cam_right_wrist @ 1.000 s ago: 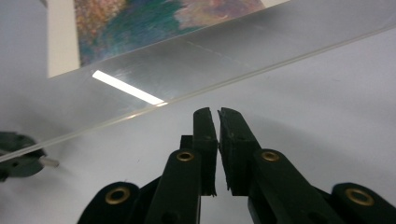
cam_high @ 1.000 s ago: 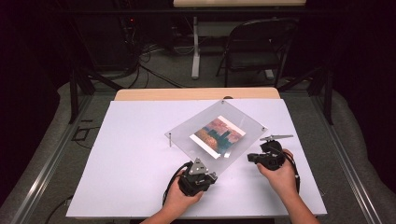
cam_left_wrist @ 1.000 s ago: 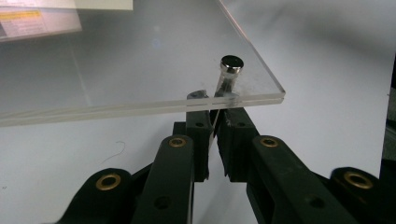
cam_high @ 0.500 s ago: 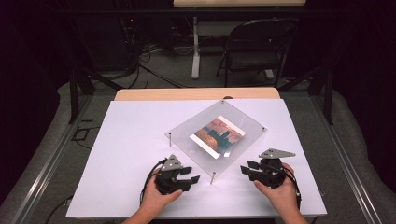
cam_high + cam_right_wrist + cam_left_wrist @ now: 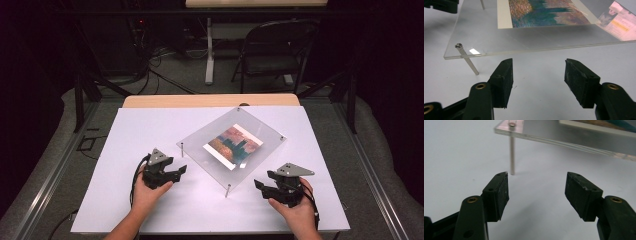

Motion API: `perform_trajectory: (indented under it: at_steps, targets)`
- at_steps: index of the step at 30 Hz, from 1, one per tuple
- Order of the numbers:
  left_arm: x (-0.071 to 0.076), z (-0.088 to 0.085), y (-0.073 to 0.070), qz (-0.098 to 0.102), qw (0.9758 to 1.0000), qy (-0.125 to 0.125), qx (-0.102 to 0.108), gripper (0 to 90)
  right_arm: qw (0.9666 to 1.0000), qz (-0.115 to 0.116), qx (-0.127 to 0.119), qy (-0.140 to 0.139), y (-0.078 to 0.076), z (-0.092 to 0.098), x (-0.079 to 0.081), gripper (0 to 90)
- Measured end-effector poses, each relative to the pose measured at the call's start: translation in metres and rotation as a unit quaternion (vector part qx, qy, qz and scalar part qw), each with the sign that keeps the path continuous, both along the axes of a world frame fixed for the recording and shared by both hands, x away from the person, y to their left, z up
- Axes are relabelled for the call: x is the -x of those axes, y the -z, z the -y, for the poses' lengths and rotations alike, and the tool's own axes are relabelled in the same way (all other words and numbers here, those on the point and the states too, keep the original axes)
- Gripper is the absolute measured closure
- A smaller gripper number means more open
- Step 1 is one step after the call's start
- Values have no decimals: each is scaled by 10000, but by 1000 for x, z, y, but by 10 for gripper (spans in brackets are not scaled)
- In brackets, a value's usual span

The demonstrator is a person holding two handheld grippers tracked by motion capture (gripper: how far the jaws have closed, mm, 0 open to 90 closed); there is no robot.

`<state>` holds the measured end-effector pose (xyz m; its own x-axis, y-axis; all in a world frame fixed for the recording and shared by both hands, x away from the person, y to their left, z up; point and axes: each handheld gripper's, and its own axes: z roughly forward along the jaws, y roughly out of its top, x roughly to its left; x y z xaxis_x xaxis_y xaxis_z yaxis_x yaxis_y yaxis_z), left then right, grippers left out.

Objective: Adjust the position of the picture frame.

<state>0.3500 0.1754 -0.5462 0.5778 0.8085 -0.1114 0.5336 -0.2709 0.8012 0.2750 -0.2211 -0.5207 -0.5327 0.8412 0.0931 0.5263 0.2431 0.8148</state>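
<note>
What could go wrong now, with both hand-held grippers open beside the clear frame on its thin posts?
1. The acrylic frame stands raised on thin metal posts; a sideways knock from the left hand-held gripper might tip or slide it.
2. The right hand-held gripper points at the plate's thin, smooth edge; open jaws closing there may slip off.
3. Uneven lifting could tilt the frame and shift the picture.

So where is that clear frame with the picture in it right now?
In the high view the clear frame stands on thin legs at the middle of the white table, between the left gripper and the right gripper.
</note>
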Motion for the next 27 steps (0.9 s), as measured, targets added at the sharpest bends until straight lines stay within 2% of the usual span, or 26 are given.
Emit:
perform_trajectory:
  at_steps: [5, 10, 12, 14, 16, 19, 27]
  targets:
    - [-21, -4, 5, -60, 9999, -115, 70, 417, 10000, -25, -30, -22, 2, -1, 0, 413]
    - [-36, 2, 10, -9, 10000, -97, -18, 474, 9999, -61, -84, -70, 5, -2, 0, 432]
    - [-41, 5, 11, -9, 9999, -88, -83, 531, 9999, -48, -115, -64, 5, -2, 1, 439]
    - [-44, 7, 12, 23, 9998, -119, -149, 580, 9998, -37, -162, -67, 5, -2, 1, 441]
    - [-47, 10, 12, 64, 9998, -176, -103, 623, 9997, -20, -233, -80, 5, -1, 3, 442]
    - [-50, 14, 12, 123, 9997, -132, -177, 659, 9997, -20, -248, -61, 4, 1, 6, 450]
    - [-59, 22, 18, 16, 9994, -50, -351, 765, 9997, -117, -200, -74, 8, -2, 15, 462]
